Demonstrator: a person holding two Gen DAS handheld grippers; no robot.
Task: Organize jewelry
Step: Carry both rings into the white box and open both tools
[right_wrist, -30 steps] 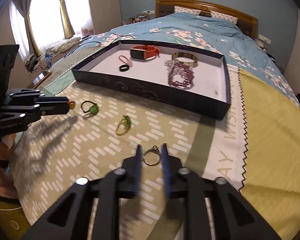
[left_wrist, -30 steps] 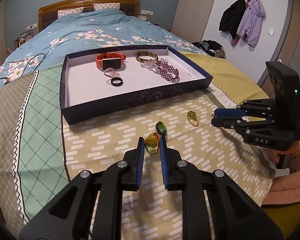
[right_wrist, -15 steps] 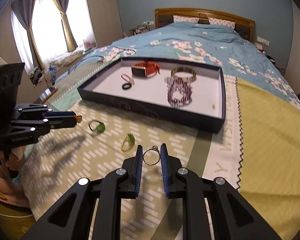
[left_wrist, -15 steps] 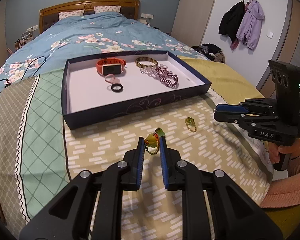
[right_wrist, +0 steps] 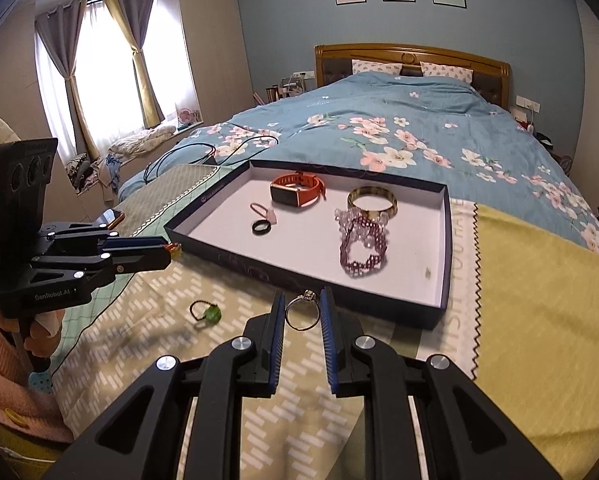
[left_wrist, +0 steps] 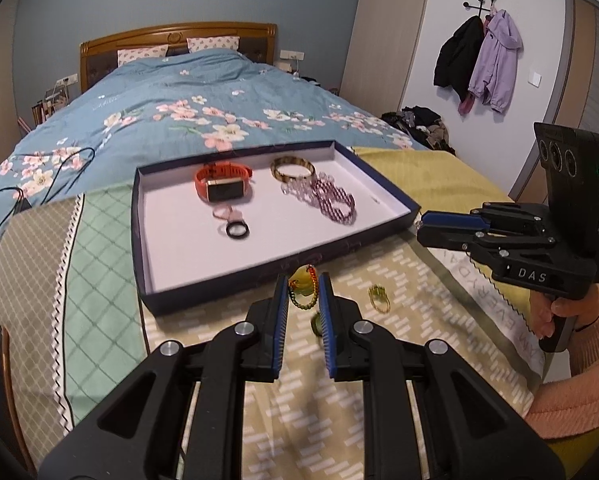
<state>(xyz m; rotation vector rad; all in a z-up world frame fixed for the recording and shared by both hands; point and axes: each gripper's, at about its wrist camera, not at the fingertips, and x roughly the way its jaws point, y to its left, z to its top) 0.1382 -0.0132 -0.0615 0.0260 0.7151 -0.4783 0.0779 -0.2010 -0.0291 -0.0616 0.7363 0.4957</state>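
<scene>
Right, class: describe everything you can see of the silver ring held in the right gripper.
The silver ring is a thin, plain metal band with a small raised setting at its top, which looks like a clear stone. It stands upright, its opening facing the camera, pinched by its sides between the blue pads of the right gripper. It hangs above the patterned cloth, just short of the dark tray wall. Only the pads touch it.
</scene>
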